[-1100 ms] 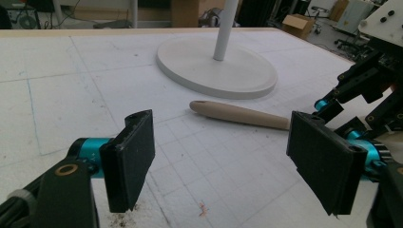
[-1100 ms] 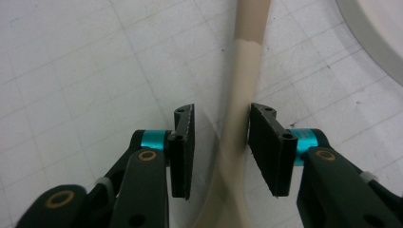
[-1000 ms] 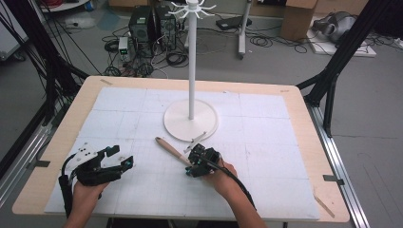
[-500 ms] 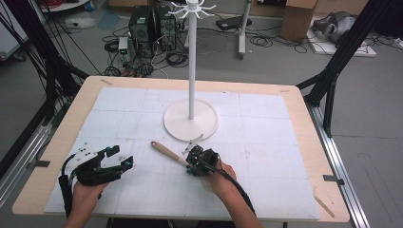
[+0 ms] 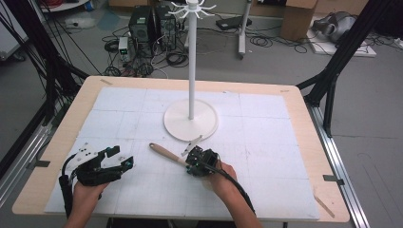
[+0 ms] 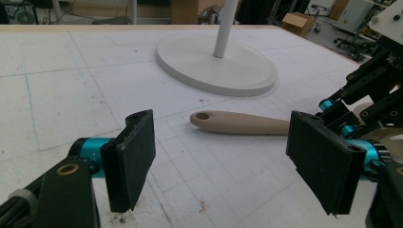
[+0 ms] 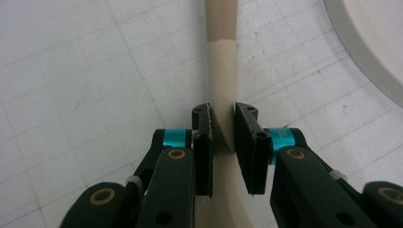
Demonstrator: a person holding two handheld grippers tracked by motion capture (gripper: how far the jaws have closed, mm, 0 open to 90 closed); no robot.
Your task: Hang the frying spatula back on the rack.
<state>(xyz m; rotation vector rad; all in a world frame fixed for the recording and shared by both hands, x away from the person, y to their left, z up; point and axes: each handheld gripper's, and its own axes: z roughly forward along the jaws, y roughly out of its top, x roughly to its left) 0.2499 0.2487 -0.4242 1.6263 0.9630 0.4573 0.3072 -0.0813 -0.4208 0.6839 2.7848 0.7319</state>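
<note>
The jaws of the right gripper (image 7: 222, 142) had just been closing and now pinched the pale, cream-coloured neck of a spatula-like utensil with a light wooden handle (image 7: 221, 71), which ran straight ahead from between the pads across the white gridded table mat (image 7: 71, 71). In the high view the same right gripper (image 5: 196, 160) sat low over the mat, and the utensil's handle (image 5: 164, 153) reached out beyond the jaws toward the left gripper (image 5: 114, 160). The left gripper's jaws stood spread wide with nothing between them; through that gap the handle (image 6: 237, 123), with a hanging hole at its end, lay ahead on the mat, and past it the round white base of a tall hook stand (image 6: 218, 64).

Judged from this, the grasp looked made, yet the utensil still lay flat on the mat. Lifting it remained, and probably carrying it to the white stand (image 5: 191, 61), whose hooks at the top suggested the hole in the handle was meant to go over one.
</note>
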